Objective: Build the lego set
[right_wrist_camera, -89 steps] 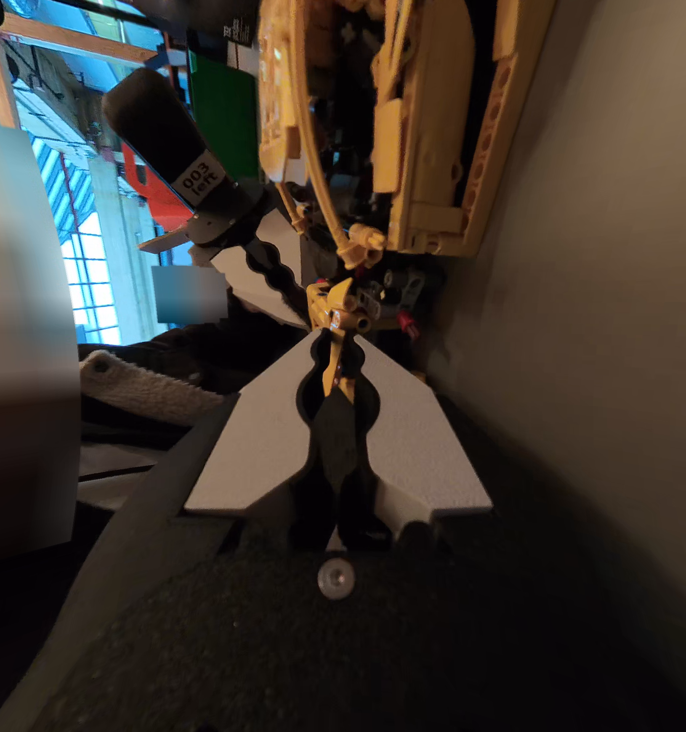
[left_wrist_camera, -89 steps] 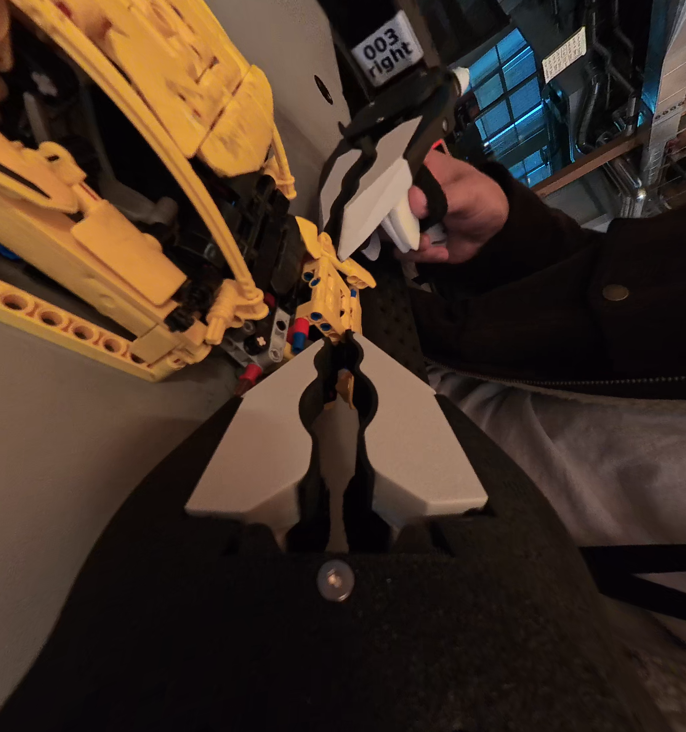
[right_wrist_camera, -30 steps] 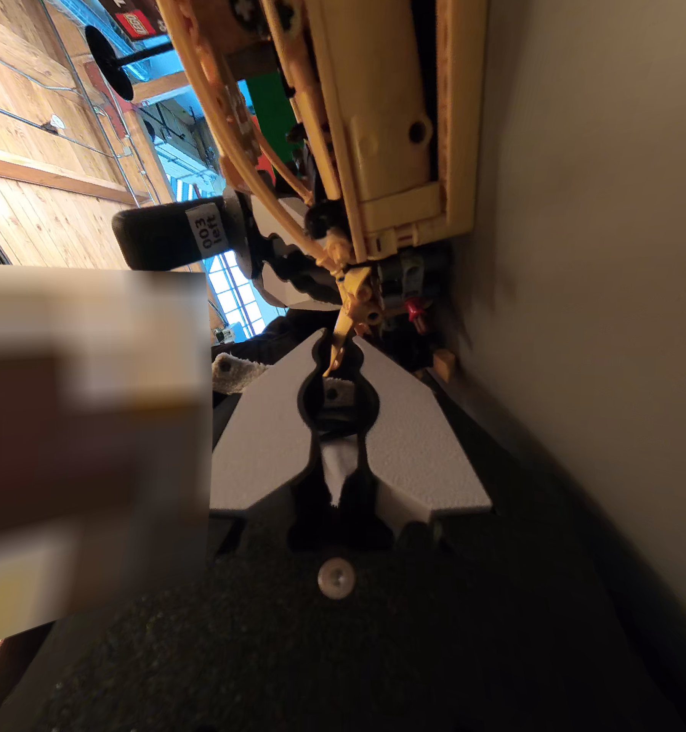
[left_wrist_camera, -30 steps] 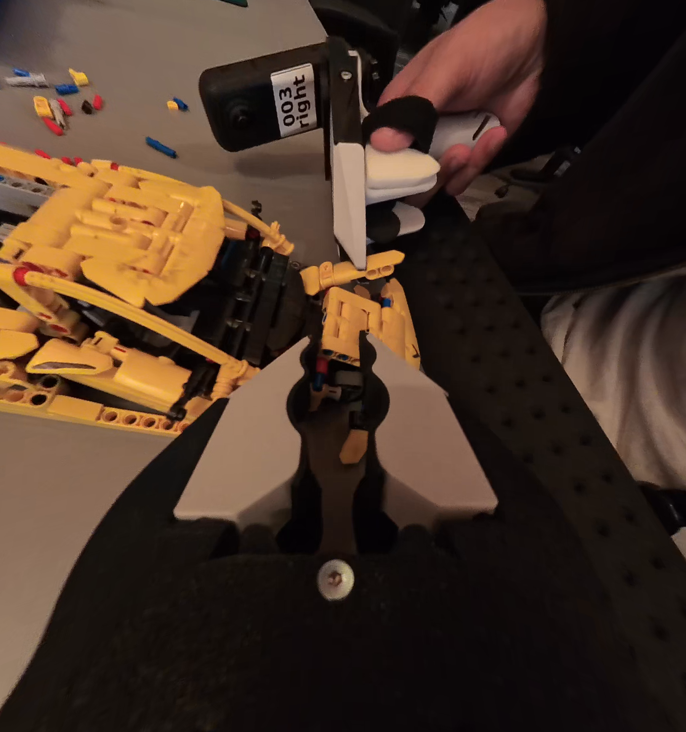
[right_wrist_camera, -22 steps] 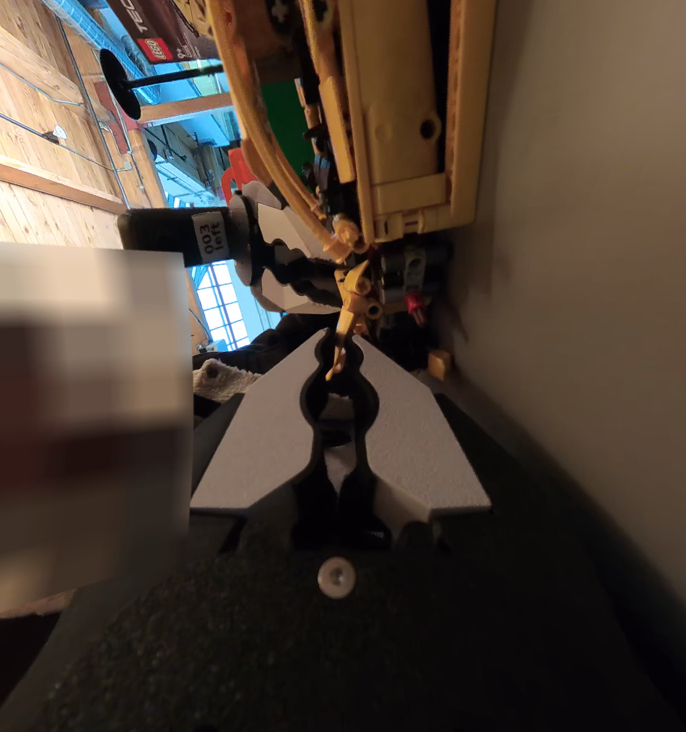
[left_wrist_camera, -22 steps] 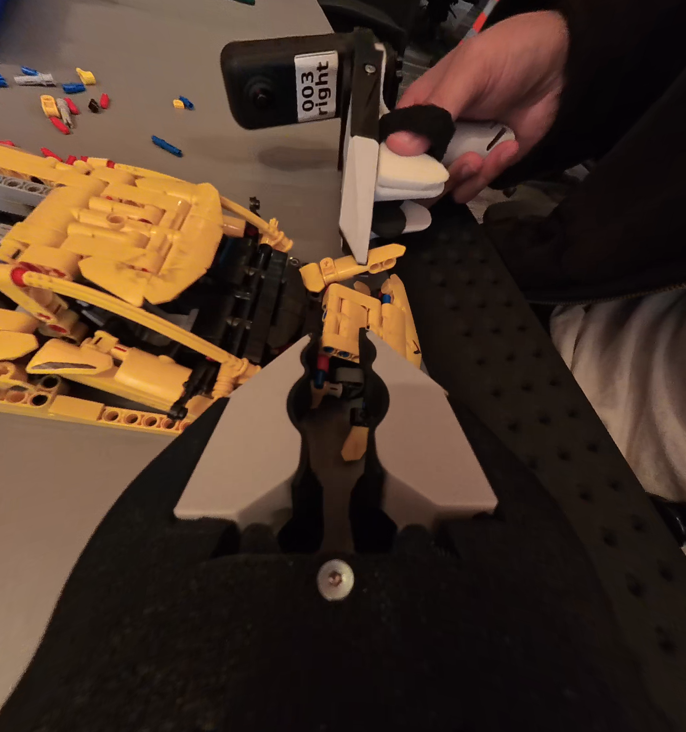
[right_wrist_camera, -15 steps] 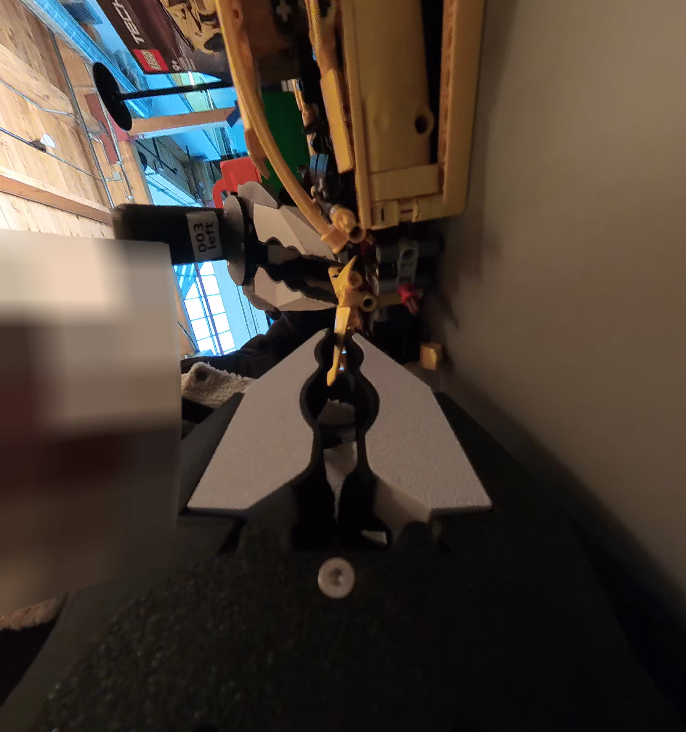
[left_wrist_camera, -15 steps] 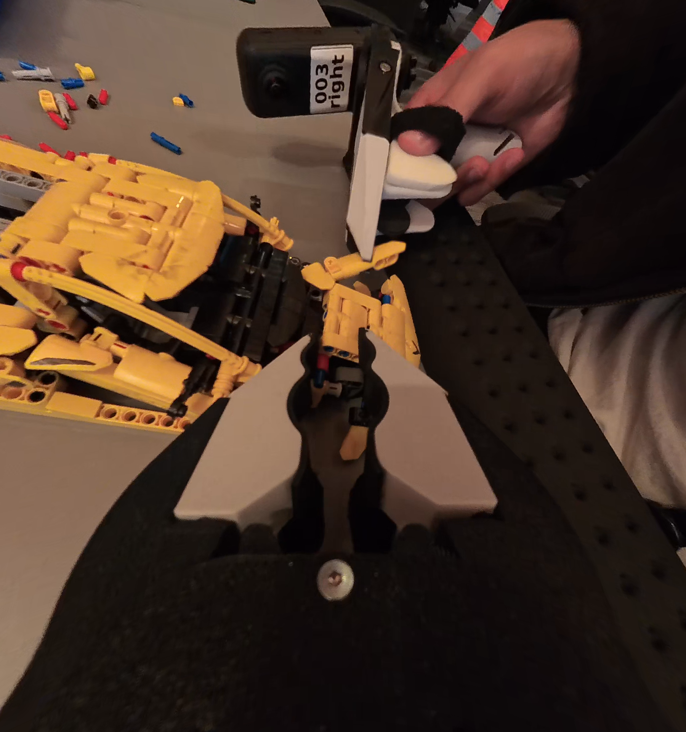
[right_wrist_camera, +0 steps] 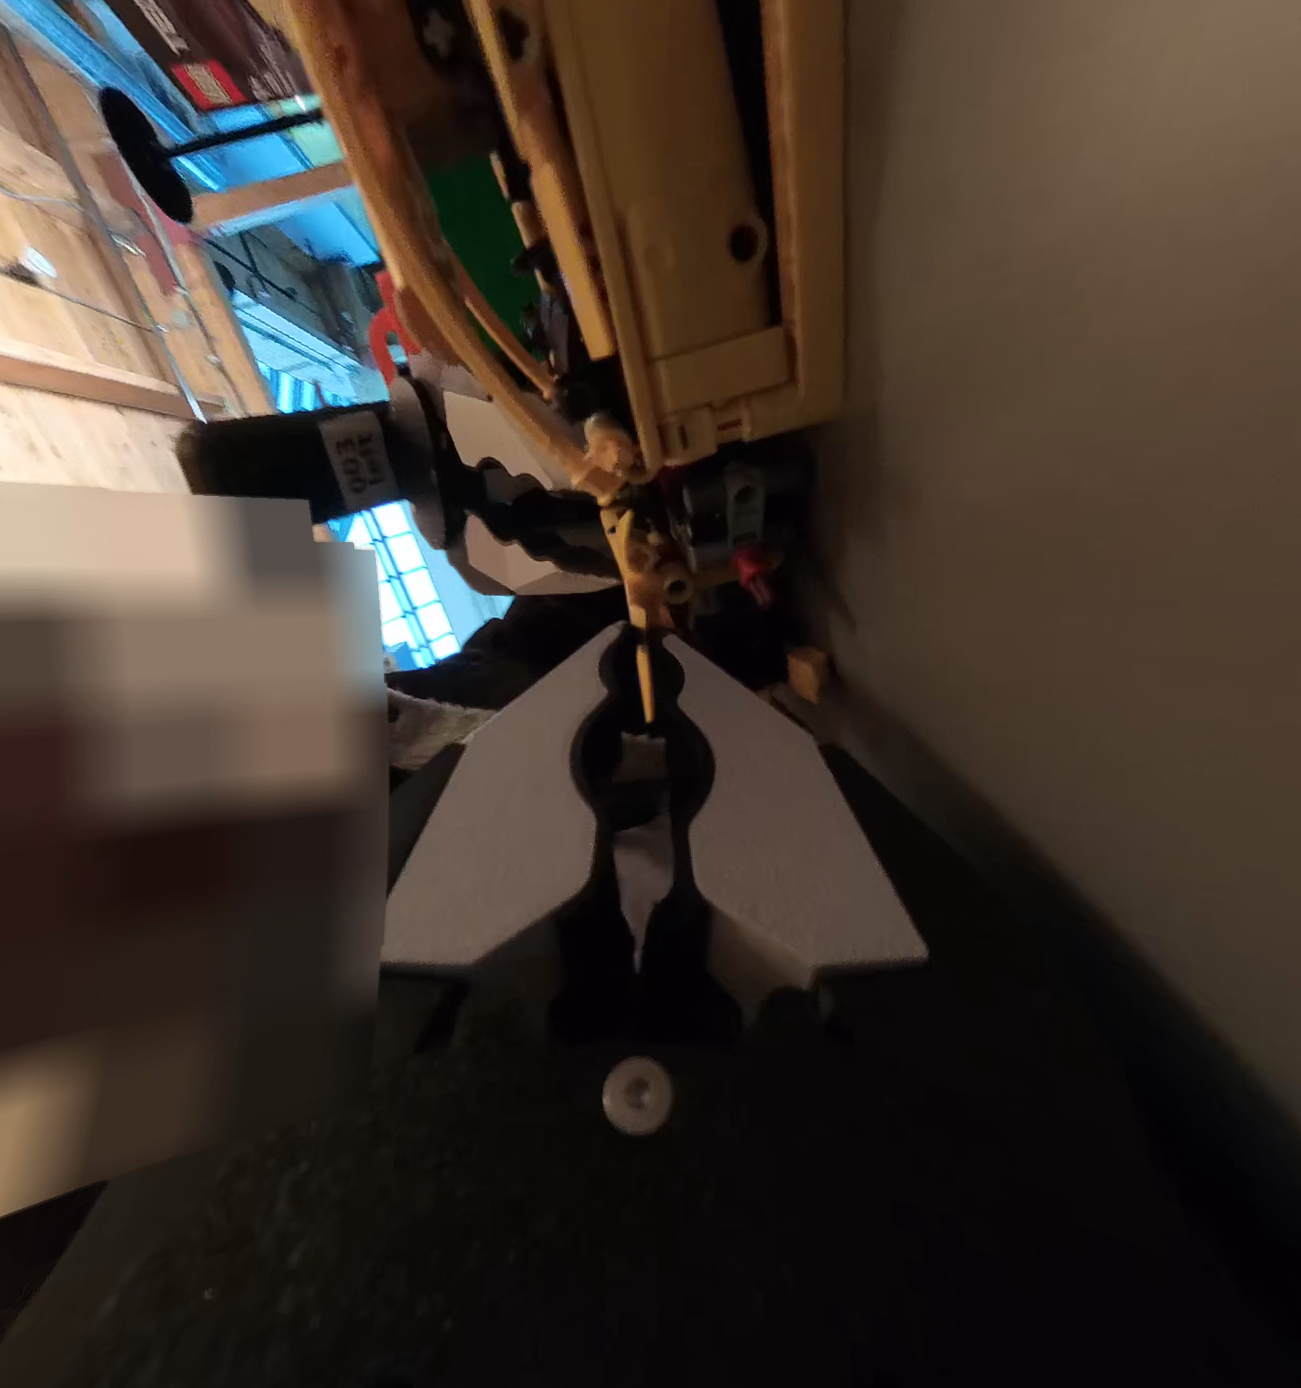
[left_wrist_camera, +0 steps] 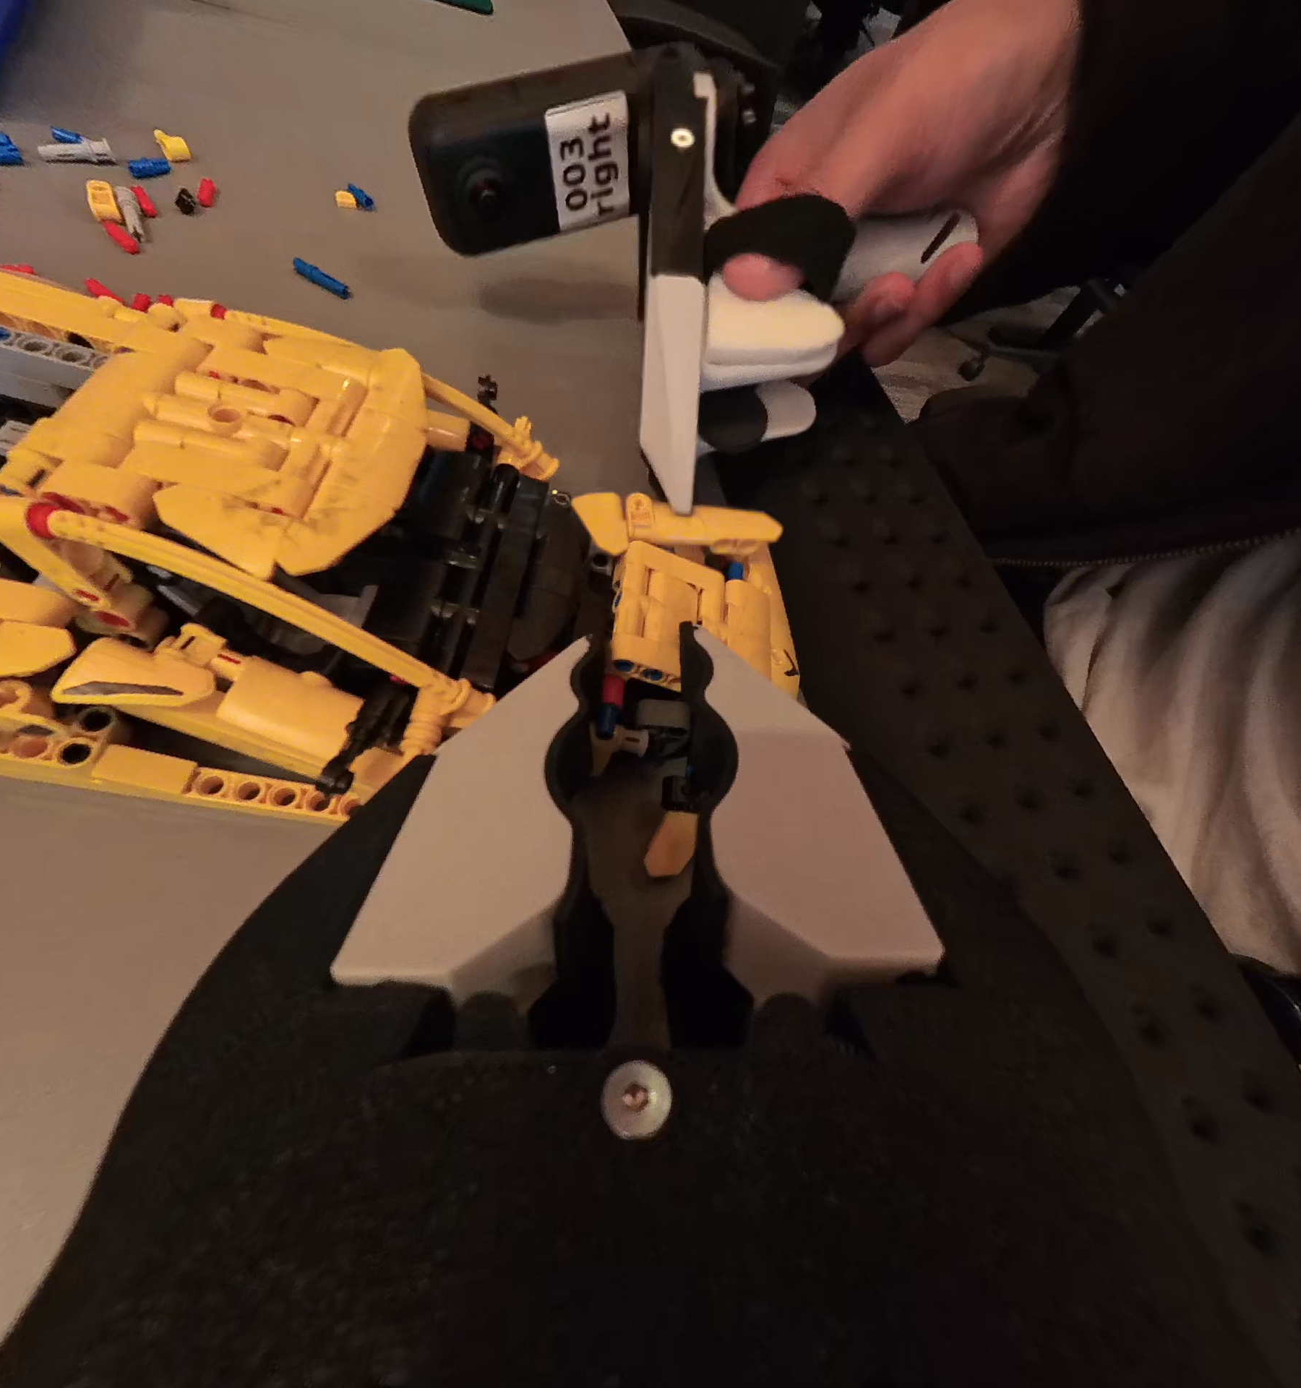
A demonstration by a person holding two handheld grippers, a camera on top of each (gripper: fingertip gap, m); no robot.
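Observation:
The big yellow lego model (left_wrist_camera: 219, 526) lies on the grey table (left_wrist_camera: 144, 901). My left gripper (left_wrist_camera: 636, 646) is shut on the near end of the yellow block (left_wrist_camera: 677, 601) at the model's tip. My right gripper (left_wrist_camera: 676, 502) comes down from above, shut on a flat yellow piece (left_wrist_camera: 677, 526) that lies level on top of that block. In the right wrist view my right gripper (right_wrist_camera: 644, 646) pinches this thin piece (right_wrist_camera: 644, 680) edge-on, with the left gripper (right_wrist_camera: 527, 526) and the model (right_wrist_camera: 692, 263) just beyond. A small loose yellow bit (left_wrist_camera: 666, 845) shows between the left fingers.
Several small red, blue and yellow loose parts (left_wrist_camera: 129, 195) lie at the table's far left. A black perforated board (left_wrist_camera: 1008, 713) runs along the table's right edge. A person's hand (left_wrist_camera: 895, 173) holds the right gripper, a trouser leg (left_wrist_camera: 1196, 713) at right. A small tan part (right_wrist_camera: 809, 665) lies by the model.
The model, tilted up three seconds ago, now lies flat. Over the last second my right gripper has swung the flat yellow piece from tilted to level on top of the block.

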